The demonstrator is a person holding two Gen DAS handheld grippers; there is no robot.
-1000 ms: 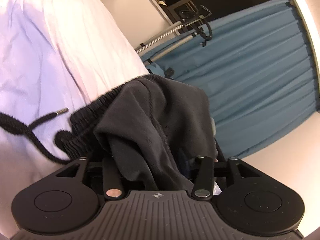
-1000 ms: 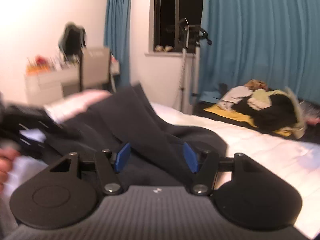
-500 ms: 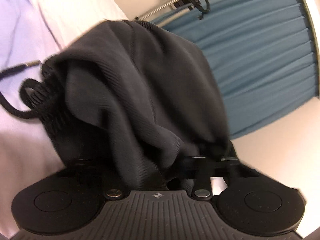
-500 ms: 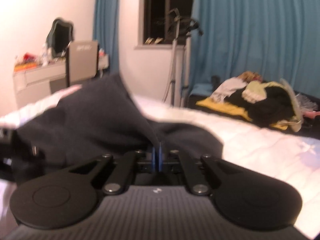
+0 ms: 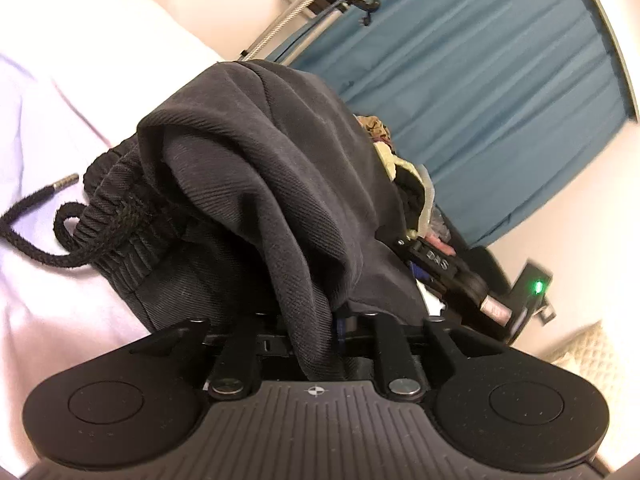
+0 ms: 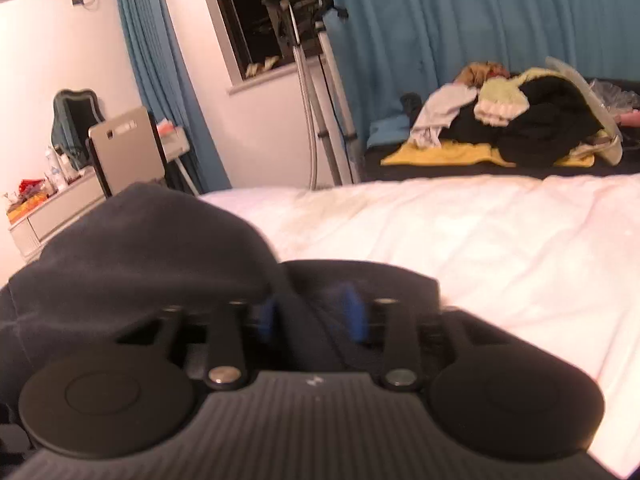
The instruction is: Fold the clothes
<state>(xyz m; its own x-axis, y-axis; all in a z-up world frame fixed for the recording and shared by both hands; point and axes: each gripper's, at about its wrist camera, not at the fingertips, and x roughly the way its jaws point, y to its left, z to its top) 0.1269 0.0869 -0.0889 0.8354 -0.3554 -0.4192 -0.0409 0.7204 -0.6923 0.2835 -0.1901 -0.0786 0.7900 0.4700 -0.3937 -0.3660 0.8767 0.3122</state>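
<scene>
Dark grey drawstring shorts (image 5: 256,184) lie bunched on the white bed (image 5: 48,112). Their ribbed waistband (image 5: 120,224) and black cord (image 5: 36,216) show at the left. My left gripper (image 5: 316,320) is shut on a fold of the shorts; the fabric drapes over its fingers and hides the tips. In the right wrist view the same shorts (image 6: 152,256) heap at the left. My right gripper (image 6: 312,316) has its blue pads (image 6: 356,312) apart, with fabric lying between them. The right gripper also shows in the left wrist view (image 5: 452,276).
A pile of mixed clothes (image 6: 516,120) sits on a yellow cloth beyond the bed's far edge. Teal curtains (image 6: 460,20), a tripod stand (image 6: 316,80), a window and a dresser with a chair (image 6: 120,152) line the back. White bed surface (image 6: 480,248) stretches to the right.
My right gripper closed on the shorts half a second ago and has now opened again. My left gripper keeps its hold; the fabric heap has shifted and settled lower.
</scene>
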